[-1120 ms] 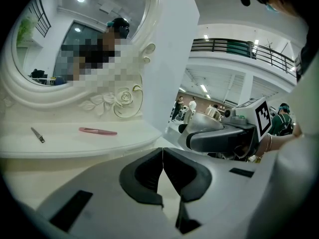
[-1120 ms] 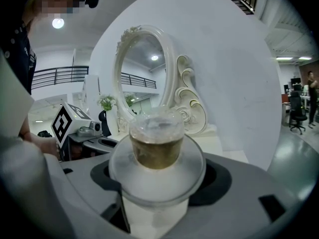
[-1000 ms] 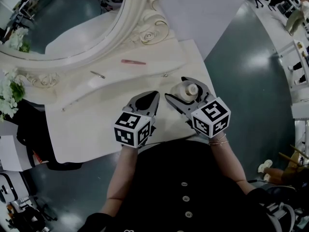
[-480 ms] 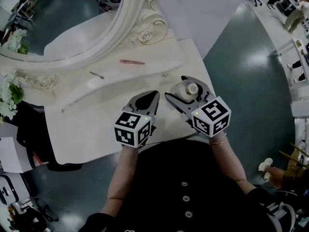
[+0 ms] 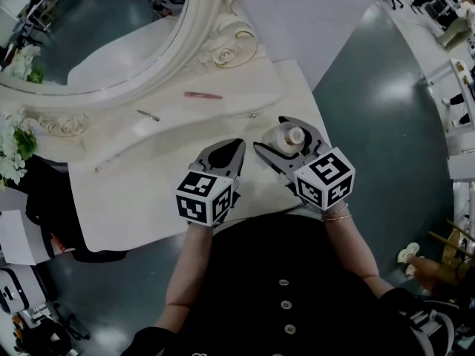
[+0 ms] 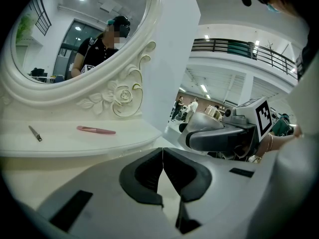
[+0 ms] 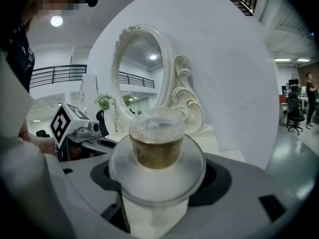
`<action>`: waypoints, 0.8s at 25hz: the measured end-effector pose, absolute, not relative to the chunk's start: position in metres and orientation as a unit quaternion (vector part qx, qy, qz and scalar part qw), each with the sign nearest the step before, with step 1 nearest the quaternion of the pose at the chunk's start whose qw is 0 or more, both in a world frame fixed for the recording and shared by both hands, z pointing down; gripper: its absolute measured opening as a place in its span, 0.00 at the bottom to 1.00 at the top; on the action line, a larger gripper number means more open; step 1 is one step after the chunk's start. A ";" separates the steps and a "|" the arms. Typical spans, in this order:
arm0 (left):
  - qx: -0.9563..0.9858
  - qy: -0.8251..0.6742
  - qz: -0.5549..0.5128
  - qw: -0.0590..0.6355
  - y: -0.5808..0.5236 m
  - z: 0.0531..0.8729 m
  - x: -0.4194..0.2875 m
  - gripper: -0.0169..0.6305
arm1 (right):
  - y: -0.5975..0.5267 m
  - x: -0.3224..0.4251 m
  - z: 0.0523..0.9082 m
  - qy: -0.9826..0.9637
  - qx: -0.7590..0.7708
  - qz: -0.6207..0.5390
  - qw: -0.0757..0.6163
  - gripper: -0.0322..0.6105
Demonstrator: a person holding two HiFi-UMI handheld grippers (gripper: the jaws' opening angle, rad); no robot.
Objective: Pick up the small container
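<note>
The right claw [image 5: 273, 134] is gripping the small container [image 7: 157, 156] between widely spread jaws at the table's [image 5: 141, 195] near edge. The container's clear top is showing brownish contents over a whitish base, with no label readable. The left claw [image 5: 236, 149], pressed together and empty, is resting just beside it.

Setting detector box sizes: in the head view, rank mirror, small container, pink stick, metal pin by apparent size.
1. mirror: by far, though cropped.
2. small container: nearer the camera, which helps.
3. pink stick: similar length, far thinner.
4. metal pin: shortest, thinnest.
</note>
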State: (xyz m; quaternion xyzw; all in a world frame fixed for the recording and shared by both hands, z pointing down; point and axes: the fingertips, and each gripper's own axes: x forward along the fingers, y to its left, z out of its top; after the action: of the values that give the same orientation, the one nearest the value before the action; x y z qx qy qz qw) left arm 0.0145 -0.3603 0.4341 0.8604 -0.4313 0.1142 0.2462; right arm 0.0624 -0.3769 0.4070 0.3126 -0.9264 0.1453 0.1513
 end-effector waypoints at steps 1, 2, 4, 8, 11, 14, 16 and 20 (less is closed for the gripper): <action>0.860 -0.431 0.115 0.246 -0.360 0.434 0.015 0.05 | -0.377 0.063 0.407 -0.926 0.313 0.145 0.151 0.58; 0.860 -0.431 0.115 0.246 -0.361 0.434 0.015 0.05 | -0.377 0.063 0.407 -0.927 0.312 0.145 0.151 0.58; 0.860 -0.431 0.116 0.246 -0.360 0.435 0.015 0.05 | -0.377 0.063 0.407 -0.927 0.312 0.144 0.151 0.58; 0.860 -0.431 0.117 0.247 -0.361 0.435 0.016 0.05 | -0.377 0.062 0.406 -0.928 0.308 0.141 0.153 0.58; 0.859 -0.432 0.118 0.247 -0.361 0.435 0.016 0.05 | -0.377 0.061 0.407 -0.930 0.304 0.141 0.152 0.58; 0.859 -0.431 0.119 0.249 -0.361 0.435 0.016 0.05 | -0.377 0.059 0.407 -0.930 0.302 0.145 0.149 0.58; 0.858 -0.431 0.121 0.251 -0.360 0.436 0.016 0.05 | -0.377 0.059 0.407 -0.931 0.301 0.144 0.150 0.58; 0.857 -0.432 0.124 0.251 -0.359 0.436 0.016 0.05 | -0.376 0.059 0.409 -0.932 0.296 0.143 0.153 0.58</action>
State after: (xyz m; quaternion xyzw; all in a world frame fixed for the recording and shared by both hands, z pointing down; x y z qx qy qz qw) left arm 0.0165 -0.3593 0.4361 0.8574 -0.4321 0.1238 0.2509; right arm 0.0591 -0.3764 0.4085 0.2963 -0.9319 0.1433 0.1526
